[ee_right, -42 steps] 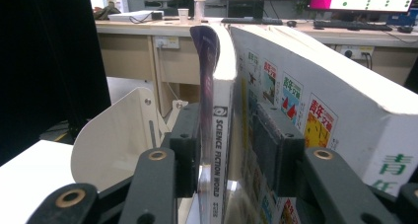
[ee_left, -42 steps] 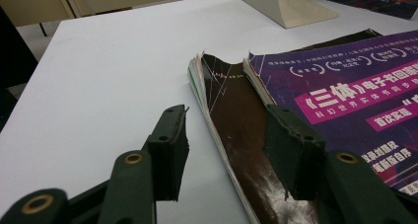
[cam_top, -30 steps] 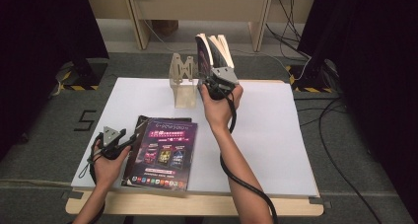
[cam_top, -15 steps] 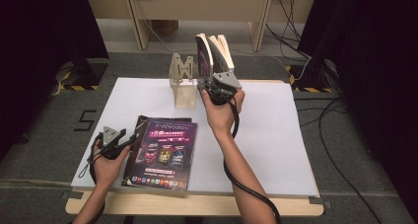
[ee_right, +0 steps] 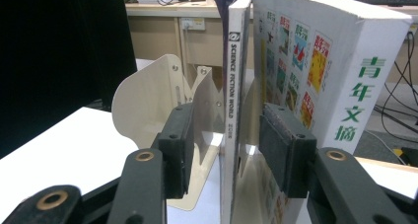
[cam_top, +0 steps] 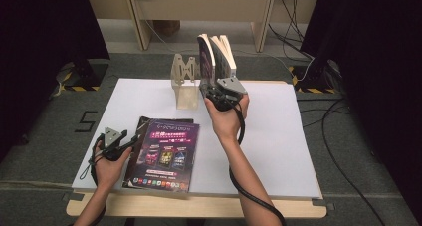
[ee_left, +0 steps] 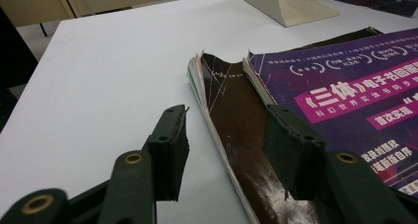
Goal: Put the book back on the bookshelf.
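At table's far edge: cream bookend [cam_top: 185, 84] upright, two volumes standing beside it.
Thin magazine [ee_right: 234, 100]: upright on its lower edge, spine toward the right gripper view's camera, between bookend and thick book [ee_right: 340, 71]; judged shelved.
Right gripper [cam_top: 218, 94]: at the standing volumes; jaws just opened wider, straddling the thin magazine's spine with gaps visible on both sides, pads not pressing; nothing held.
Left gripper [cam_top: 130, 142]: low over the table at the near left, jaws well apart, nothing clamped; one pad on bare table, the other over the dark cover.
Purple magazine [cam_top: 166, 154]: flat on the white table [cam_top: 278, 136], resting on the dark-covered magazine [ee_left: 241, 135]; both unshelved.
Done: two volumes placed upright, as judged.
Left: two flat magazines to be lifted and stood in the row; right gripper yet to be drawn clear.
Risk: thin magazine possibly tipping once unsupported.
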A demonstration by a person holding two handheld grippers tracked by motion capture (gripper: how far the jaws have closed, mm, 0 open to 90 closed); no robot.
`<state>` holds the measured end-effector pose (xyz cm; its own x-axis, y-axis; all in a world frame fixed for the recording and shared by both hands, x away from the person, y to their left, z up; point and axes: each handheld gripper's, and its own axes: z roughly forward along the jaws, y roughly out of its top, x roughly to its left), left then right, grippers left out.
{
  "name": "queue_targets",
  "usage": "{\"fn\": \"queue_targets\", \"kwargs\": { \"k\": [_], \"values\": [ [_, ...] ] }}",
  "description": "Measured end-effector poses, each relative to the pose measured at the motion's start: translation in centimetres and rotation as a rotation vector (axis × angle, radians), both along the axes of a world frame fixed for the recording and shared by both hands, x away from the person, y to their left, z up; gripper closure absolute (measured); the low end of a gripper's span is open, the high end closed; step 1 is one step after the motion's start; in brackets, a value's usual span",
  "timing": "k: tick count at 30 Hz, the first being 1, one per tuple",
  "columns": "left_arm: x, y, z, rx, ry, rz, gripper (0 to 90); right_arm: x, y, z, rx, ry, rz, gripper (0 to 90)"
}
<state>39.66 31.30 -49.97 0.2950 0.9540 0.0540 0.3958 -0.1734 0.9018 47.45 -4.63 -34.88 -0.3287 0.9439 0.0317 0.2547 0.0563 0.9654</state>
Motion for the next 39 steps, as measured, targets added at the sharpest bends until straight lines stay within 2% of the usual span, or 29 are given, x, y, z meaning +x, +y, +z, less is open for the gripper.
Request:
{"fn": "queue_targets", "kwargs": {
  "k": [6, 8, 10, 12, 16, 23, 26, 28, 29, 31, 35, 39],
  "values": [
    [0.0, 0.0, 0.0, 0.0, 0.002, -0.001, 51.0, -0.3, 0.0, -0.4, 0.011, 0.023, 0.022, 57.6],
    [0.0, 0.0, 0.0, -0.003, 0.001, 0.0, 51.0, -0.4, -0.1, -0.4, -0.009, 0.018, 0.018, 58.1],
    [0.0, 0.0, 0.0, -0.003, 0.0, 0.0, 51.0, -0.7, -0.2, -0.4, 0.019, -0.002, 0.014, 59.1],
    [0.0, 0.0, 0.0, -0.003, 0.001, 0.001, 51.0, -0.9, -0.2, -0.4, 0.019, 0.011, 0.0, 58.5],
    [0.0, 0.0, 0.0, -0.002, 0.0, 0.001, 51.0, -0.9, -0.4, -0.6, 0.04, 0.008, 0.003, 57.4],
    [0.0, 0.0, 0.0, -0.001, 0.001, -0.001, 50.9, -1.2, -0.5, -1.1, 0.013, 0.006, 0.012, 56.4],
    [0.1, 0.2, 0.1, -0.016, 0.007, -0.007, 50.6, -1.5, -0.7, -1.3, 0.002, 0.022, 0.015, 56.6],
    [0.1, 0.4, 0.1, -0.066, 0.029, -0.003, 50.0, -1.7, -0.8, -1.6, 0.0, 0.038, 0.021, 56.7],
    [0.0, 0.4, 0.2, -0.073, 0.029, 0.001, 49.8, -1.7, -0.9, -1.8, -0.005, 0.046, 0.019, 56.7],
    [0.0, 0.4, 0.5, -0.057, 0.021, -0.003, 49.8, -1.9, -1.0, -2.3, -0.013, 0.064, 0.018, 56.7],
    [-0.2, 0.1, 1.6, -0.05, -0.001, -0.014, 49.8, -1.9, -1.2, -3.4, -0.022, 0.104, 0.023, 56.7],
    [-0.3, -0.6, 2.4, -0.055, 0.009, -0.053, 50.2, -2.0, -1.1, -4.4, -0.032, 0.144, 0.031, 56.6]
  ]
}}
